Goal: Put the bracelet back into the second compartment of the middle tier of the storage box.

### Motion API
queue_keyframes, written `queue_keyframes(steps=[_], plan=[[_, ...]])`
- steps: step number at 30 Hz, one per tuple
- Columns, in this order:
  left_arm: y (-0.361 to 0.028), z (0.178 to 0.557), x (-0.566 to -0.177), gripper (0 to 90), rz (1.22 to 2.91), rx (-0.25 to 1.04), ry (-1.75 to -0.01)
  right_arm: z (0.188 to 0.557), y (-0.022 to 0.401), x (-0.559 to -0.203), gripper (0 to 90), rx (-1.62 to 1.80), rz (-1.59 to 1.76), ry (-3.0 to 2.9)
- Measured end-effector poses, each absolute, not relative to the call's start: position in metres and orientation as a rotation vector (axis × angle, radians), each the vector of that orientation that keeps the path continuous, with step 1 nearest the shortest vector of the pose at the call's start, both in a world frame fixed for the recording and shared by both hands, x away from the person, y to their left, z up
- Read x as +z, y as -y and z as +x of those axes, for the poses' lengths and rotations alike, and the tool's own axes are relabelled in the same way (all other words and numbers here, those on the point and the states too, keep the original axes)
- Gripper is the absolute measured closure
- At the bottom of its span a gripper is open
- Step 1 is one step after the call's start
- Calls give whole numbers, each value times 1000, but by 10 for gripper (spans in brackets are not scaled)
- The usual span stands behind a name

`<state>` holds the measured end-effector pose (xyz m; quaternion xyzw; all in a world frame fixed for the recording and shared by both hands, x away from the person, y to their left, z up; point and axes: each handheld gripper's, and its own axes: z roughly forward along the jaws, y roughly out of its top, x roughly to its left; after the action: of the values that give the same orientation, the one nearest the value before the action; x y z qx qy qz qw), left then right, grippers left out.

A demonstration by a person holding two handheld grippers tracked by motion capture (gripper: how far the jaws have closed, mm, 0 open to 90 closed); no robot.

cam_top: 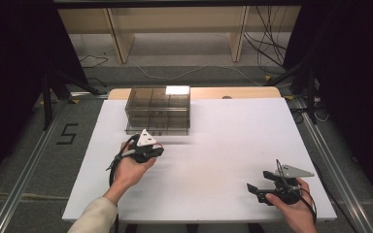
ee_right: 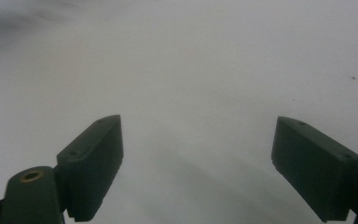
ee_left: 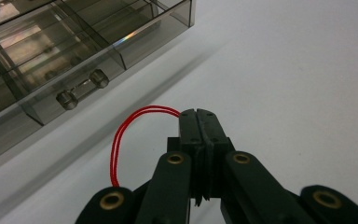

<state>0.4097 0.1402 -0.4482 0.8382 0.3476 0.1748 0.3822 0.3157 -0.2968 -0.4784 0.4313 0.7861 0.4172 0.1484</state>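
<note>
Your left claw is pinched fully together with nothing between its tips, just in front of the smoky drawer box, whose long side runs across the far part of the white surface. Your right claw gapes wide near the front-right edge, well apart from the box

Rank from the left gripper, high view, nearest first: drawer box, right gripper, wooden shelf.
1. Drawer box: just beyond the left gripper, at the table's far edge.
2. Right gripper: across the table, near the front right corner.
3. Wooden shelf: on the floor past the table.
</note>
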Motion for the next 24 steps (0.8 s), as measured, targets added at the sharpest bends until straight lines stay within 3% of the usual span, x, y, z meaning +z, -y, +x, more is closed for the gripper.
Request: queue_keyframes(steps=[24], plan=[[-135, 422, -438, 898, 2125, 473, -888, 316, 297, -479, 175, 1198, 1241, -2261]])
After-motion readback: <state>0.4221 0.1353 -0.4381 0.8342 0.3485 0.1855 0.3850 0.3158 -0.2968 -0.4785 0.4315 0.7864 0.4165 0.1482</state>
